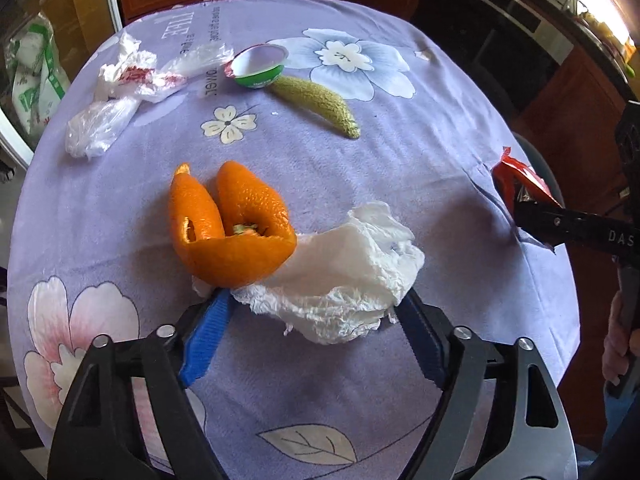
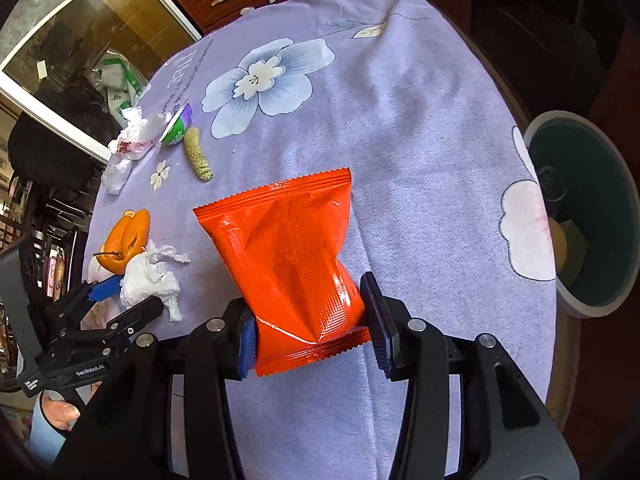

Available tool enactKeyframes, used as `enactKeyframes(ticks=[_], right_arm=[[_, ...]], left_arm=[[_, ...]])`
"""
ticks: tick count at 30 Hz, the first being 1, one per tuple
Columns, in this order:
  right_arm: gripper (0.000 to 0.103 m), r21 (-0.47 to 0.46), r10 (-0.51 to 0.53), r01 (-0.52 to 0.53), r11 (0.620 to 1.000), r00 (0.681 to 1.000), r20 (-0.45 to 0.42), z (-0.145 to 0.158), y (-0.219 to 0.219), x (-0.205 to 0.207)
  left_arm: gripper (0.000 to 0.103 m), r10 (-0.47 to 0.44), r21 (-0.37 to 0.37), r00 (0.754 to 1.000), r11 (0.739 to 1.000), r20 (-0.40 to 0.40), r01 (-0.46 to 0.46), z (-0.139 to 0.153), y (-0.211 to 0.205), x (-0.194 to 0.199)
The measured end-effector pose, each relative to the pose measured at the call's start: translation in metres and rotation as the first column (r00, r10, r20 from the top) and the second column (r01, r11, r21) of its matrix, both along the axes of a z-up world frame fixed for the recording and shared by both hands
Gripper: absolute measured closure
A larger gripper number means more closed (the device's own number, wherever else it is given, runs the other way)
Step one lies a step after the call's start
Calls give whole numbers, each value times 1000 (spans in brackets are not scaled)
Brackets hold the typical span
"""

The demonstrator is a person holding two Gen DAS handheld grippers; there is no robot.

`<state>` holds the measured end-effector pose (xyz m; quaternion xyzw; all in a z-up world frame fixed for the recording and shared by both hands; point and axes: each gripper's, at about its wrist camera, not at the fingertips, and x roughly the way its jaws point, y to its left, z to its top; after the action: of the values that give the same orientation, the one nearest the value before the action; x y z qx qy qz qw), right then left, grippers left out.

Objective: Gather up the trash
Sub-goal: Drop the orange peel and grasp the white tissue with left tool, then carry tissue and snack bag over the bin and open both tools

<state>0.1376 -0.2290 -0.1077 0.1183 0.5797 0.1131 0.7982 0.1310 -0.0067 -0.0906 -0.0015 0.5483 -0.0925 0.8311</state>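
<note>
White letters "DAS" are showing on the right gripper (image 1: 520, 220) at the right edge of the left wrist view, "GenRoboAI" is reading along the left gripper (image 2: 132, 296) at the lower left of the right wrist view, and the tablecloth (image 1: 280, 184) print is staying illegible.

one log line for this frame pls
left hand-held gripper: open, straddling tissue | right hand-held gripper: shut on red packet | orange peel: touching tissue | bin: beside table

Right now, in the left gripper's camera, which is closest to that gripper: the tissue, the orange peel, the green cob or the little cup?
1. Tissue, between the left gripper fingers.
2. Orange peel, just beyond, left.
3. Green cob, mid-table.
4. Little cup, touching the cob's far end.
</note>
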Motion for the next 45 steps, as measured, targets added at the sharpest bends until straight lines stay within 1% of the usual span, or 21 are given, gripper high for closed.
enactKeyframes(ticks=[1, 2, 3, 4, 6, 7, 8, 10, 13, 17, 18, 20, 24, 27, 31, 35, 38, 40, 42, 45], right_arm=[[59, 1, -5, 5, 1000, 1000, -1, -1, -2, 0], [59, 1, -9, 9, 1000, 1000, -3, -1, -4, 1], [59, 3, -13, 13, 1000, 1000, -4, -2, -5, 2], [59, 7, -17, 17, 1000, 1000, -5, -3, -6, 3], [59, 15, -20, 20, 1000, 1000, -3, -3, -8, 4], [59, 19, -23, 23, 1000, 1000, 0, -2, -9, 4], [59, 22, -24, 24, 999, 1000, 1, -2, -10, 4], [59, 34, -31, 31, 999, 1000, 5, -1, -14, 5], [59, 57, -41, 41, 998, 999, 5, -1, -19, 6], [59, 88, -51, 50, 995, 999, 2, -2, -27, 5], [59, 95, -54, 53, 994, 999, 1, -2, -29, 4], [59, 107, -62, 62, 992, 998, 4, -1, -35, 3], [59, 138, -109, 104, 985, 994, 28, 8, -58, 3], [59, 159, -162, 152, 976, 985, 53, 20, -85, 2], [59, 159, -248, 231, 960, 964, 99, 40, -134, -5], [59, 157, -356, 337, 928, 927, 120, 50, -194, -15], [59, 162, -422, 403, 901, 901, 103, 45, -232, -21], [59, 159, -455, 439, 884, 887, 82, 39, -253, -24], [58, 161, -473, 460, 873, 879, 55, 30, -267, -27], [56, 170, -492, 483, 859, 870, 12, 15, -281, -27]], left_arm=[[59, -2, 21, 1000, 1000, 11, 2, 1, -3, 1], [71, -10, 16, 1000, 1000, 9, 10, 2, -5, 4], [90, -11, -7, 1000, 1000, -8, 11, 3, -6, 7], [93, -6, -20, 1000, 1000, -18, 6, 4, -5, 10], [93, -5, -42, 1000, 999, -24, 4, 11, -5, 13], [93, -14, -71, 999, 997, -32, 11, 15, -6, 12], [93, -30, -104, 999, 994, -30, 27, 23, -7, 12], [93, -68, -129, 998, 989, -3, 67, 37, -14, 8], [93, -126, -169, 992, 978, 11, 126, 52, -30, 2], [93, -156, -187, 988, 970, 9, 155, 61, -48, 1], [93, -162, -183, 987, 970, 14, 162, 62, -52, 1], [93, -178, -148, 983, 972, 34, 182, 66, -64, 4], [93, -187, -130, 982, 974, 22, 188, 65, -79, 17], [93, -214, -135, 977, 967, 20, 215, 69, -100, 27], [93, -290, -128, 956, 947, 50, 294, 81, -143, 40], [93, -378, -119, 924, 916, 60, 382, 84, -199, 52], [93, -440, -111, 896, 889, 54, 444, 79, -243, 59], [93, -476, -110, 879, 872, 37, 477, 71, -270, 64], [92, -506, -98, 862, 857, 22, 506, 62, -294, 67], [92, -531, -90, 847, 845, -14, 528, 45, -321, 75]])
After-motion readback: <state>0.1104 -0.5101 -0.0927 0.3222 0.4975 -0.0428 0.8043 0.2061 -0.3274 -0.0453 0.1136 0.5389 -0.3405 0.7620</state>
